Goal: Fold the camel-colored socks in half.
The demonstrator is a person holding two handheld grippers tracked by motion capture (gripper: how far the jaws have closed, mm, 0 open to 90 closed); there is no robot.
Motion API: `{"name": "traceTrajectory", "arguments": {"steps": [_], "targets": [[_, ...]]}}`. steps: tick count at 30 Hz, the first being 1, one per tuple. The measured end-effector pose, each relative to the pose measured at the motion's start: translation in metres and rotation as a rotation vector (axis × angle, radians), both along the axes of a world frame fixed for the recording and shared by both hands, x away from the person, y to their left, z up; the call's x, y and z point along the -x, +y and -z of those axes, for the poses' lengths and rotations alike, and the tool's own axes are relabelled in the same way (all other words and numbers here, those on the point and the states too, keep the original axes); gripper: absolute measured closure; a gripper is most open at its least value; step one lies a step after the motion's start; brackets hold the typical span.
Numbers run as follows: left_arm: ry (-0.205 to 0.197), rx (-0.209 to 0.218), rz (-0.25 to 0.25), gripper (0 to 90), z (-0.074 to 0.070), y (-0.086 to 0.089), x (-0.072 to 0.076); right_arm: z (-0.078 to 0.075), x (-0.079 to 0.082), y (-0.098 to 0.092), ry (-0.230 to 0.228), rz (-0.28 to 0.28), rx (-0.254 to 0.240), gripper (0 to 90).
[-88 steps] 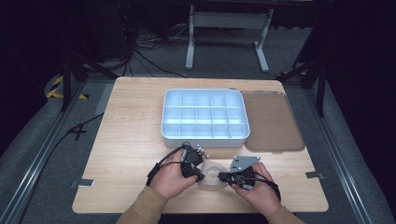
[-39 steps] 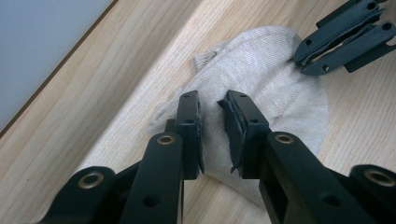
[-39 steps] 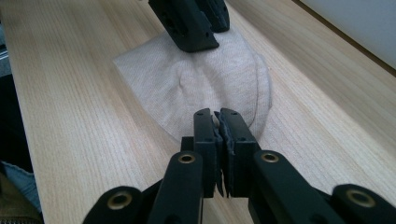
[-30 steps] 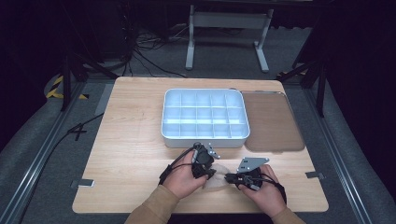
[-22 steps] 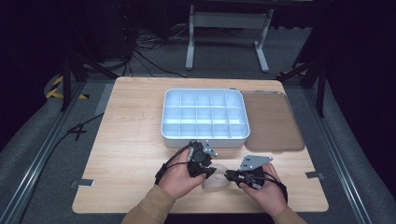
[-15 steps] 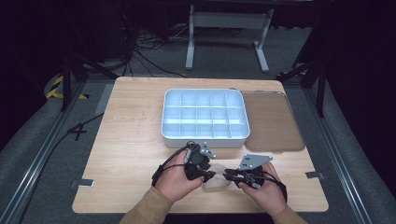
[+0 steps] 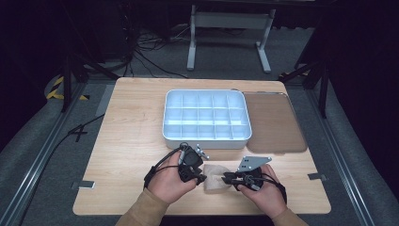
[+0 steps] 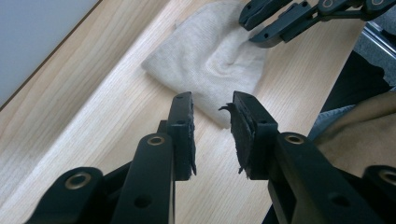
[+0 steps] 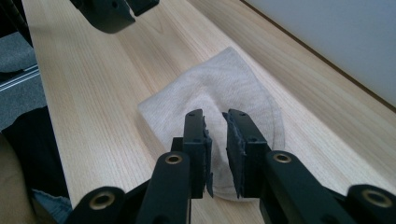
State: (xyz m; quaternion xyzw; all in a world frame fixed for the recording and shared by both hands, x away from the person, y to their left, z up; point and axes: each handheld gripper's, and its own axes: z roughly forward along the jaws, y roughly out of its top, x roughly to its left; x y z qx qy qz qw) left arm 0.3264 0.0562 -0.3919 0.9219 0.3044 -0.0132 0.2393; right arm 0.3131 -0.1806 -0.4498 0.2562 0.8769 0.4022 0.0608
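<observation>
Since the earliest frame both hands have shifted a little toward the person's right along the near edge of the table, and the left gripper has drawn off the cloth; its jaws have just been closing, nothing between them, a narrow gap showing in the left gripper view; cloth lies just ahead of its tips, flat, one end rounded. Right gripper: jaws have parted slightly, set low over the cloth's near edge; whether the pads pinch fabric I cannot tell. Compartment tray beyond both grippers, lid beside it. Judgement: cloth handling is mid-way; no fold is visible, and the folding or placing remains.
</observation>
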Motion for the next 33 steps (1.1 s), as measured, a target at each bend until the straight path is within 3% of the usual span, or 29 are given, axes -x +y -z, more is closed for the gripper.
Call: {"name": "traceTrajectory", "arguments": {"steps": [13, 20, 27, 33], "targets": [[0.072, -0.075, -0.048, 72.0, 0.015, 0.014, -0.004, 0.008, -0.005, 0.009, 0.027, -0.002, 0.019, 81.6], [0.103, -0.097, -0.059, 73.3, 0.026, 0.016, -0.006, 0.018, -0.015, 0.008, 0.049, -0.017, 0.033, 86.0], [0.102, -0.107, -0.04, 76.4, 0.041, 0.007, -0.009, 0.017, -0.015, 0.011, 0.035, -0.055, 0.069, 88.4], [0.094, -0.089, -0.016, 80.9, 0.051, -0.001, -0.013, 0.018, -0.016, 0.009, 0.029, -0.072, 0.059, 88.6]]}}
